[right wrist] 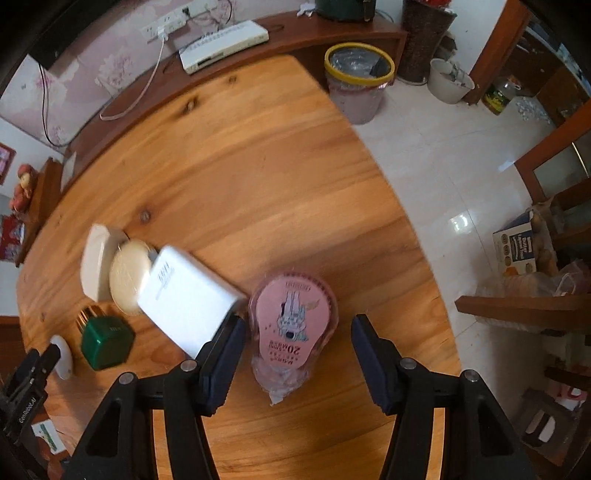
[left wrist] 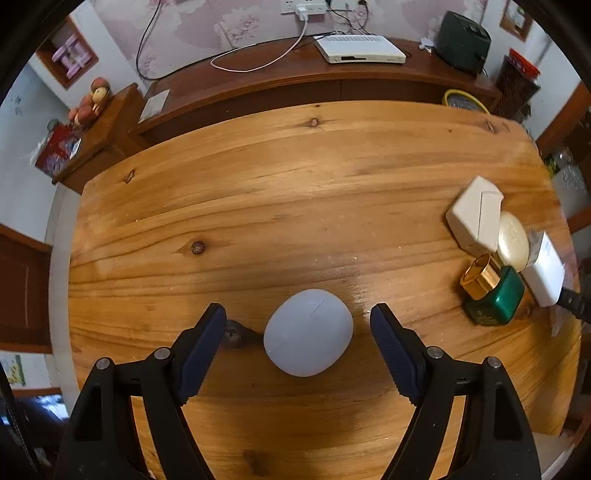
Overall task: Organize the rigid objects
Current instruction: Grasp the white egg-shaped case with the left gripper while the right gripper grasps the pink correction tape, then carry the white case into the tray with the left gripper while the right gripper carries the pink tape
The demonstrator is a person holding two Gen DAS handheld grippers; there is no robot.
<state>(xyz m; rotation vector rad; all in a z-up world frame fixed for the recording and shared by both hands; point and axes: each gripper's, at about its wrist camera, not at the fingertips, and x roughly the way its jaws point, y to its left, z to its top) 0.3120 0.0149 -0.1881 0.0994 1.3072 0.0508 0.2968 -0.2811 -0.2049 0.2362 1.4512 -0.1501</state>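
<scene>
Nearest to us, the left gripper (left wrist: 298,317) stood with its jaws spread on either side of a pale egg-shaped case (left wrist: 307,332), clear of both flanks. The case was smooth, faintly bluish white, with a thin seam across its top, and it lay on the wooden table (left wrist: 258,206). Our right gripper (right wrist: 298,332) also had its jaws apart, straddling a pink round pack (right wrist: 293,321) in clear wrapping; its printed label showed a cartoon figure and upside-down writing. The left finger (right wrist: 225,350) sat just beside the pack, the right one apart from it, and neither pad pressed on it.

Just left of that pack lay a white rectangular box (right wrist: 188,295), its near corner hidden behind the right gripper's left finger. Beyond it sat a cream round disc (right wrist: 127,277), partly covered by the box, and a white angular box (right wrist: 98,262) behind the disc. A green jar with a gold cap (right wrist: 105,343) stood near them. The right wrist view was blurred, so small print stayed unreadable to us.

The table was knotted, glossy pine with a rounded edge. Farther off, a dark wooden sideboard (left wrist: 258,85) carried a white set-top box (left wrist: 360,50) and a looping white cable (left wrist: 266,59). A yellow-rimmed bin (right wrist: 360,81) stood on the pale tiled floor (right wrist: 443,166), under floral wallpaper (left wrist: 229,26).
</scene>
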